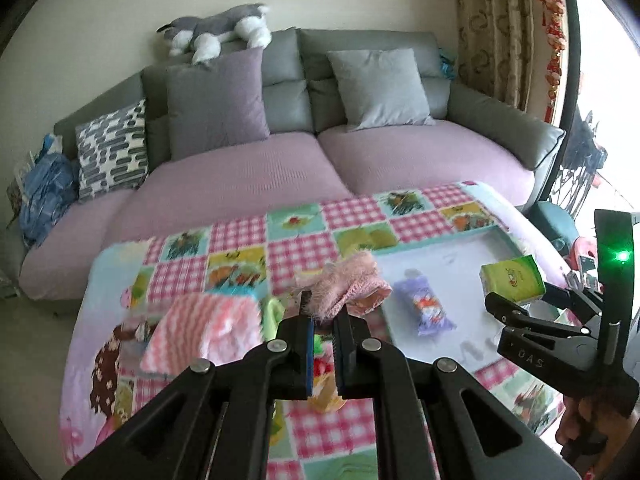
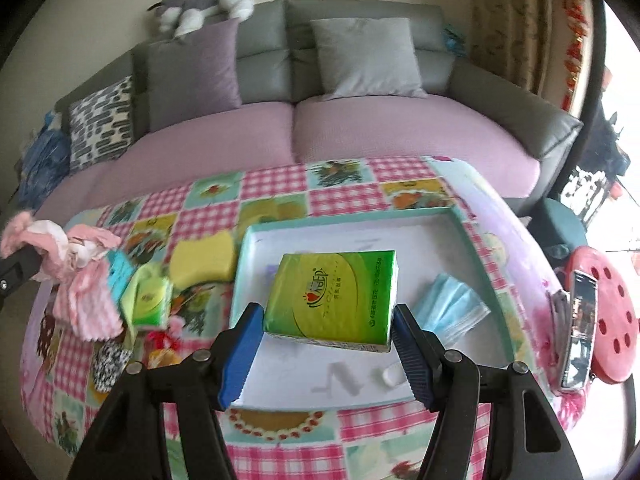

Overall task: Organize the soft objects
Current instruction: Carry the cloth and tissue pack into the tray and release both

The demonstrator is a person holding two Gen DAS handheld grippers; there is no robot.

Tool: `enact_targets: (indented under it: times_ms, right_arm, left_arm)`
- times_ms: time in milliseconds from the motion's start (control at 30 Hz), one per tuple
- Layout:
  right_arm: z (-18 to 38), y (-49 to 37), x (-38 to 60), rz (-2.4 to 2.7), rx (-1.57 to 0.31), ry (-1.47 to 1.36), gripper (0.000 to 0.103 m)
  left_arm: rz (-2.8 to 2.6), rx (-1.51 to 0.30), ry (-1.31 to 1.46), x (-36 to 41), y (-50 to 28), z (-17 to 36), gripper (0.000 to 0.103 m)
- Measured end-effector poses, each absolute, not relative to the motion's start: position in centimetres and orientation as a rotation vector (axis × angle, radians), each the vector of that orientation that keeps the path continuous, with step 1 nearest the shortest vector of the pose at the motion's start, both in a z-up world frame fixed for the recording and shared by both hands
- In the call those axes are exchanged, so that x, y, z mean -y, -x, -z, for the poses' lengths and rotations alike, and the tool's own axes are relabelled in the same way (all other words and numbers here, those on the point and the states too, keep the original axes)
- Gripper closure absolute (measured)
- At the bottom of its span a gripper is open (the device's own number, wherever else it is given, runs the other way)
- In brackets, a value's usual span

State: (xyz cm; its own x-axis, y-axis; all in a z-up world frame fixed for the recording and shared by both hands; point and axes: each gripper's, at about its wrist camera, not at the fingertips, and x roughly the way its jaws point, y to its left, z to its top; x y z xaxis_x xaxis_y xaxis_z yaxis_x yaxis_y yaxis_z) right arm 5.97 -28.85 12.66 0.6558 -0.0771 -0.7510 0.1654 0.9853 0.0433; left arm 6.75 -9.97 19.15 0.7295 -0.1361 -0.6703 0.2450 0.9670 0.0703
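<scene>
Right gripper [image 2: 326,344] clenched on green tissue pack [image 2: 334,298], held above white tray [image 2: 476,256]. Left gripper [image 1: 323,316] clamped on fluffy pink cloth [image 1: 348,288], above patchwork tablecloth [image 1: 240,252].

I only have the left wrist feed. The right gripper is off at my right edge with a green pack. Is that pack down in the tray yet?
Observer: Not clearly. The right wrist view shows the green tissue pack clamped between the right gripper fingers over the white tray; it looks held above the floor, though I cannot be sure.
Operator: Anything in the tray I cannot see?
Observer: Yes, a blue face mask lies in it, just right of the pack.
Operator: And my own left gripper's load?
Observer: From the right wrist view, the left gripper holds the pink fluffy cloth lifted over the table's left side, outside the tray.
</scene>
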Motion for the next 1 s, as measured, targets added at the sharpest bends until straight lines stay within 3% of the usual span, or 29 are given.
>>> enact_targets:
  times_ms: [233,500,1000]
  right_arm:
    - [-11.4,-8.7,33.9,0.246,-0.870,-0.198,0.035]
    - [-7.3,-11.6,38.4,0.344,-0.939,-0.221,0.035]
    - [-3.4,-13.9,39.2,0.353,-0.971,-0.232,0.035]
  left_arm:
    - [0.257,-0.711,-0.179,15.5,-10.5,-18.7,0.095]
    - [0.321,-0.788,-0.172,20.7,-14.4,-13.5,0.095]
    - [0.304,-0.887,-0.096,22.8,-17.6,-5.9,0.095]
